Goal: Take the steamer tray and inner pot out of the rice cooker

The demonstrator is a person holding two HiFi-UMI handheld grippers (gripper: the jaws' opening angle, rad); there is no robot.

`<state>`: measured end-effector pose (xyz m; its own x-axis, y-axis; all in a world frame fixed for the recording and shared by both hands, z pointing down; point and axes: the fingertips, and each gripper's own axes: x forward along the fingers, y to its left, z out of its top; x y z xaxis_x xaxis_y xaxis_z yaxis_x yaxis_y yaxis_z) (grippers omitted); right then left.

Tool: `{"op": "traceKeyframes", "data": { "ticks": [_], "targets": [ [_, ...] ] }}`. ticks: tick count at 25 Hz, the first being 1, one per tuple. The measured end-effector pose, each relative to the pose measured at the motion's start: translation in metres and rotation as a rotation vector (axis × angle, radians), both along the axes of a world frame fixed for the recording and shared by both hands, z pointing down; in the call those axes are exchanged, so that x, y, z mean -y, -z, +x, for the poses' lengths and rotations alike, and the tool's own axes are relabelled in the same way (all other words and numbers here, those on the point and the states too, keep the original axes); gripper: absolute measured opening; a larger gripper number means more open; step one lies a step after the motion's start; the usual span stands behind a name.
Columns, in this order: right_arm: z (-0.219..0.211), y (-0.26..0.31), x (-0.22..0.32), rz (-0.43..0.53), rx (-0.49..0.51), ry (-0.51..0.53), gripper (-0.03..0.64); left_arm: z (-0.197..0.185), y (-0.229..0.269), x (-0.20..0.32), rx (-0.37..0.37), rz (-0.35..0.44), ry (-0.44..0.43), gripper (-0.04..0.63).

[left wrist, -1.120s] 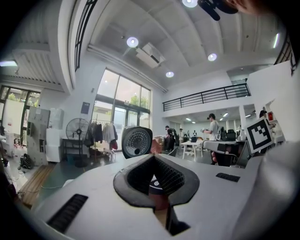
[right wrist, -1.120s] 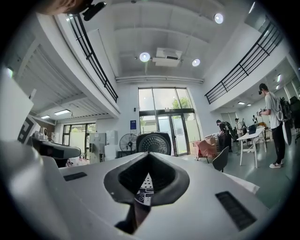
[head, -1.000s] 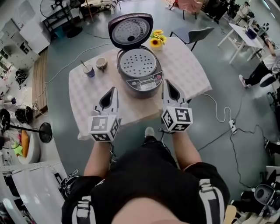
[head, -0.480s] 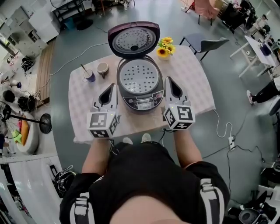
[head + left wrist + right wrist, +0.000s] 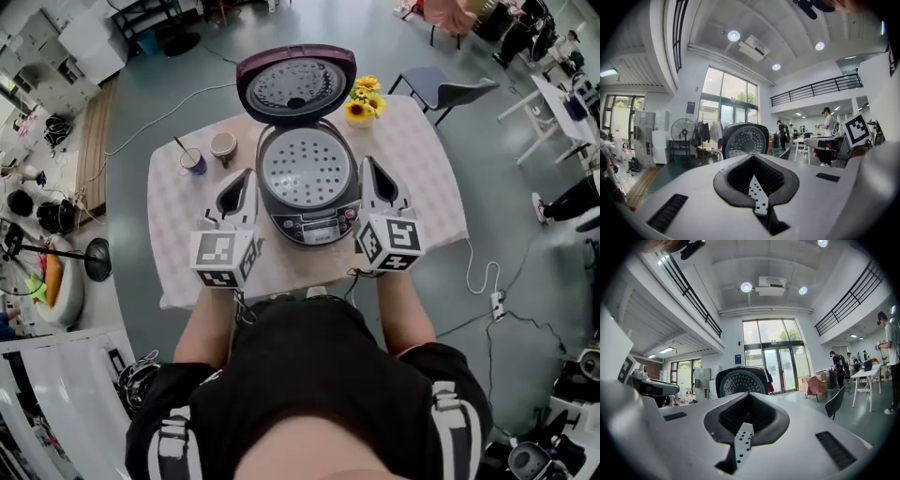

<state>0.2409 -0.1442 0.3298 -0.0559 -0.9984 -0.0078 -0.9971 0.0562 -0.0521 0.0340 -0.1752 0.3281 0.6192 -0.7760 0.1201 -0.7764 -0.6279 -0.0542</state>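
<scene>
The rice cooker (image 5: 315, 223) stands in the middle of the table with its lid (image 5: 296, 86) swung up and back. The round grey steamer tray (image 5: 307, 169), full of small holes, sits in its mouth and hides the inner pot. My left gripper (image 5: 247, 175) is shut and empty, just left of the cooker body. My right gripper (image 5: 367, 163) is also shut and empty, just right of it. Both point level and away from me, and I cannot tell whether either touches the cooker. The open lid (image 5: 745, 140) shows past the left jaws, and the lid (image 5: 740, 380) past the right jaws.
On the checked tablecloth (image 5: 178, 230), a blue cup (image 5: 192, 161) with a stick and a brown cup (image 5: 223, 145) sit at the back left. Sunflowers (image 5: 364, 98) stand behind the cooker at right. A chair (image 5: 445, 89) is beyond the table, cables lie on the floor.
Both grippers have moved forward from the table's near edge to either side of the cooker. Their jaws have stayed shut. The cooker has not moved.
</scene>
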Motion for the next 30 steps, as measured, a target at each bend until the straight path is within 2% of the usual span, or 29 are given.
{"op": "traceKeyframes", "data": {
  "ticks": [6,9,10,11,12,13,15,21,26,30],
  "targets": [
    [-0.011,0.004,0.013,0.029,-0.028,0.031,0.0,-0.012,0.0,0.014,-0.023,-0.001,0.032,0.003],
    [-0.016,0.013,0.016,0.091,-0.027,0.059,0.0,-0.015,0.003,0.022,-0.045,0.01,0.048,0.005],
    [-0.018,0.017,0.017,0.117,-0.011,0.086,0.005,-0.015,0.004,0.024,-0.056,0.018,0.044,0.049],
    [-0.021,0.02,0.02,0.133,0.009,0.117,0.2,-0.014,0.005,0.027,-0.069,0.025,0.036,0.169],
    [-0.023,0.022,0.023,0.135,0.026,0.141,0.314,-0.013,0.006,0.03,-0.081,0.027,0.029,0.301],
    [-0.024,0.022,0.027,0.127,0.03,0.154,0.348,-0.013,0.006,0.032,-0.088,0.023,0.026,0.342],
    [-0.025,0.019,0.033,0.092,0.001,0.162,0.364,-0.013,0.003,0.037,-0.08,0.006,0.025,0.367],
    [-0.021,-0.004,0.05,-0.042,-0.126,0.173,0.364,-0.008,-0.015,0.047,0.005,-0.049,0.026,0.371],
    [-0.018,-0.032,0.067,-0.178,-0.267,0.209,0.364,0.004,-0.047,0.054,0.135,-0.15,-0.018,0.379],
    [-0.014,-0.059,0.079,-0.296,-0.353,0.245,0.364,0.012,-0.071,0.061,0.213,-0.188,-0.037,0.382]
  ]
}}
